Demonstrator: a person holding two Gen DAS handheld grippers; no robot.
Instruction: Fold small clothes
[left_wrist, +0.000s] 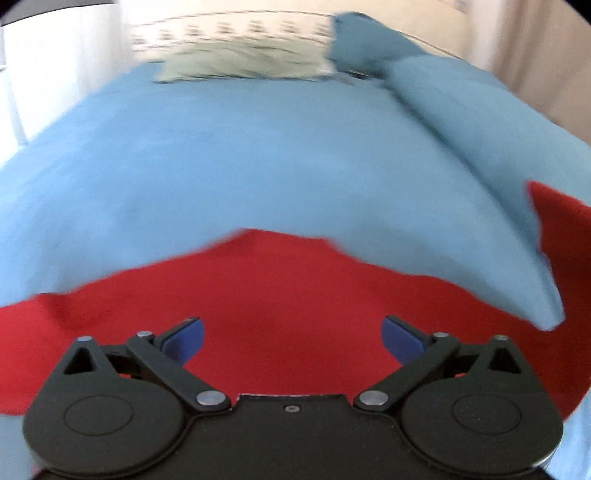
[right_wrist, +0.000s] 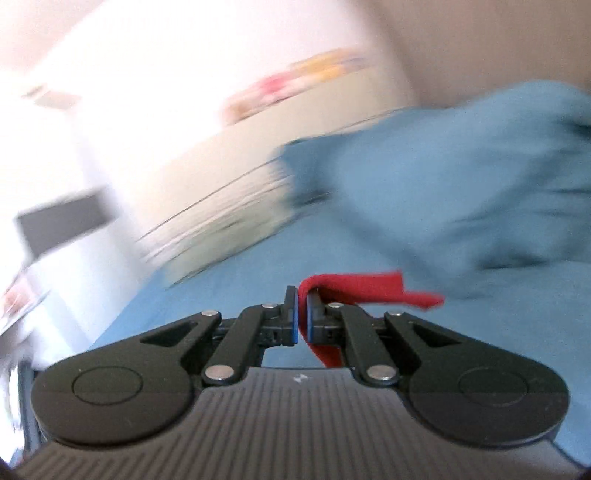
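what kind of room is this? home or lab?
Most likely a home bedroom. The work surface looks like a bed with a light blue sheet, a patterned pillow at the far end and a rumpled teal blanket beside it.

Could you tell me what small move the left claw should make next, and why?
Probably lower the open left claw onto the red cloth and pinch its near edge. It holds nothing, while the right claw is shut on another part of the red cloth, so folding likely needs a second hold.

Both grippers are matte black: round hubs, linkage bars with silver rivets, blue-padded fingers (left_wrist: 186, 341); the right body is ribbed grey.
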